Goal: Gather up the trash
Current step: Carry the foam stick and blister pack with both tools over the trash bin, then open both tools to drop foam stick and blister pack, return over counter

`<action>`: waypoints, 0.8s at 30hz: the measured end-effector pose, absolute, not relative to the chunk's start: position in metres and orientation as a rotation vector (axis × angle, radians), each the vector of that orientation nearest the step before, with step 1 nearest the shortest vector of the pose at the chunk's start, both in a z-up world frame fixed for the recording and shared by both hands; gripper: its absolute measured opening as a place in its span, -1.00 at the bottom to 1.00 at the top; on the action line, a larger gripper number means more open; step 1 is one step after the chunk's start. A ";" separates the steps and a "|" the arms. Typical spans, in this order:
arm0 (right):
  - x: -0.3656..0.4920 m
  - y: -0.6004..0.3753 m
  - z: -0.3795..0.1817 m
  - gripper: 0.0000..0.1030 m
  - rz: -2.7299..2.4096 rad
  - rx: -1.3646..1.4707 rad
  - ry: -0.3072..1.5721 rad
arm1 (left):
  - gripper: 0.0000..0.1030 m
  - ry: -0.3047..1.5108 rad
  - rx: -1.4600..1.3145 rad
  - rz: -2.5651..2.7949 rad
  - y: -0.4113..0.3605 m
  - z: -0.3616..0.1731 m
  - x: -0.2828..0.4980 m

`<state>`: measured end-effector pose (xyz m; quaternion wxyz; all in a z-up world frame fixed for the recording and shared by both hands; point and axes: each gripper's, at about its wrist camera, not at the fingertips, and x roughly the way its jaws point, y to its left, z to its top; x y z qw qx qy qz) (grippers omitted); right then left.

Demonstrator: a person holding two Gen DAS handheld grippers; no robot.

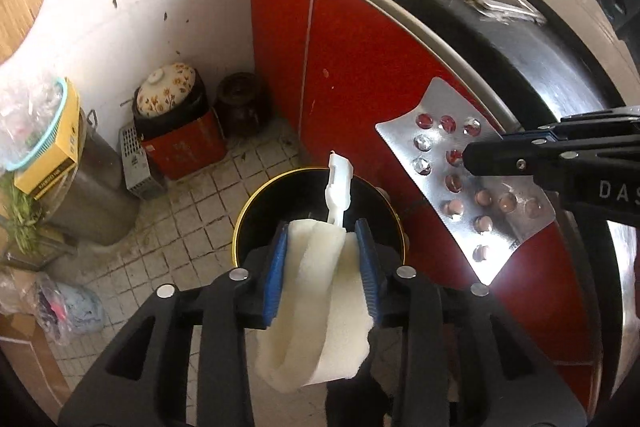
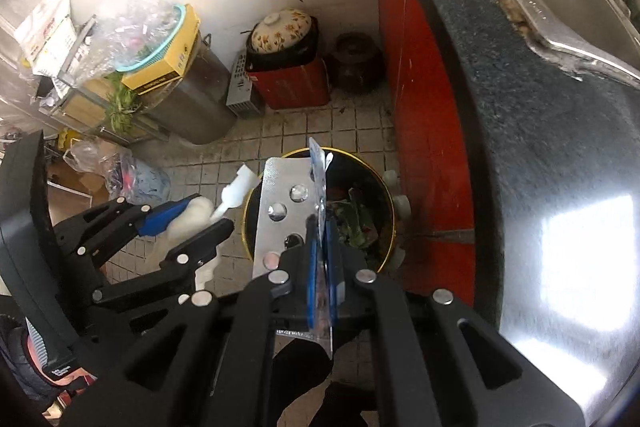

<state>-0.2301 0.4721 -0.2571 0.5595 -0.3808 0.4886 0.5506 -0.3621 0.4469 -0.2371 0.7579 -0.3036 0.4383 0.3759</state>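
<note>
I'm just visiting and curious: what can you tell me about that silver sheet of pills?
The silver foil blister pack is a flat, shiny sheet with rows of clear bubbles, some holding pinkish pills, others looking empty. The right hand-held gripper pinches it at one edge, jaws shut, holding it over the round black bin with a gold rim.

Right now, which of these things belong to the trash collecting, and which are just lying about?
Part of the job:
- white foam piece in the left gripper
- pill blister sheet in the right gripper
- black bin below

Lying about:
- flowered pot lid
- brown jar
- yellow box
</note>
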 end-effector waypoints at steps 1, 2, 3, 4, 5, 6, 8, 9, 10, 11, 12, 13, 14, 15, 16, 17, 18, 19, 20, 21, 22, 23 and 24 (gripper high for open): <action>-0.230 0.475 -0.260 -0.89 1.295 -0.906 1.162 | -0.21 0.952 -0.671 0.815 0.449 -0.240 -0.362; -0.229 0.477 -0.263 -0.89 1.289 -0.916 1.166 | -0.09 0.953 -0.679 0.812 0.450 -0.243 -0.363; -0.229 0.478 -0.265 -0.89 1.284 -0.930 1.170 | 0.10 0.958 -0.679 0.811 0.451 -0.245 -0.362; -0.229 0.481 -0.268 -0.87 1.286 -0.933 1.175 | 0.23 0.963 -0.675 0.814 0.452 -0.248 -0.362; -0.230 0.482 -0.270 -0.75 1.292 -0.938 1.179 | 0.41 0.963 -0.667 0.821 0.451 -0.249 -0.363; -0.230 0.480 -0.267 -0.36 1.290 -0.938 1.166 | 0.47 0.958 -0.663 0.822 0.450 -0.248 -0.363; -0.230 0.478 -0.259 0.34 1.320 -0.900 1.137 | 0.57 0.954 -0.658 0.818 0.448 -0.246 -0.364; -0.233 0.477 -0.255 0.36 1.328 -0.894 1.126 | 0.58 0.953 -0.655 0.820 0.448 -0.246 -0.364; -0.234 0.475 -0.250 0.36 1.334 -0.896 1.116 | 0.58 0.954 -0.650 0.822 0.447 -0.244 -0.364; -0.233 0.473 -0.245 0.36 1.344 -0.883 1.112 | 0.58 0.957 -0.645 0.824 0.446 -0.242 -0.364; -0.232 0.470 -0.237 0.36 1.356 -0.862 1.107 | 0.58 0.953 -0.639 0.819 0.444 -0.237 -0.362; -0.230 0.463 -0.226 0.36 1.368 -0.836 1.094 | 0.58 0.949 -0.633 0.817 0.442 -0.233 -0.361; -0.227 0.453 -0.212 0.36 1.371 -0.815 1.075 | 0.58 0.942 -0.614 0.812 0.438 -0.225 -0.358; -0.223 0.445 -0.199 0.36 1.375 -0.788 1.065 | 0.59 0.939 -0.595 0.810 0.434 -0.217 -0.355; -0.217 0.432 -0.184 0.36 1.374 -0.750 1.054 | 0.59 0.938 -0.573 0.805 0.430 -0.209 -0.351; -0.210 0.422 -0.172 0.36 1.367 -0.722 1.046 | 0.60 0.933 -0.540 0.793 0.424 -0.197 -0.344; -0.199 0.404 -0.153 0.36 1.348 -0.678 1.033 | 0.62 0.925 -0.512 0.771 0.417 -0.185 -0.336; -0.190 0.387 -0.139 0.37 1.330 -0.646 1.020 | 0.64 0.921 -0.492 0.757 0.412 -0.177 -0.330; -0.176 0.363 -0.121 0.38 1.296 -0.607 0.995 | 0.66 0.916 -0.455 0.730 0.402 -0.164 -0.318; -0.168 0.347 -0.110 0.42 1.264 -0.584 0.975 | 0.66 0.910 -0.429 0.704 0.393 -0.155 -0.308; -0.155 0.323 -0.096 0.42 1.220 -0.553 0.955 | 0.67 0.901 -0.399 0.658 0.380 -0.143 -0.291; -0.140 0.296 -0.083 0.43 1.169 -0.513 0.943 | 0.69 0.896 -0.379 0.614 0.368 -0.134 -0.275; -0.126 0.273 -0.073 0.43 1.125 -0.485 0.936 | 0.70 0.894 -0.366 0.577 0.361 -0.127 -0.262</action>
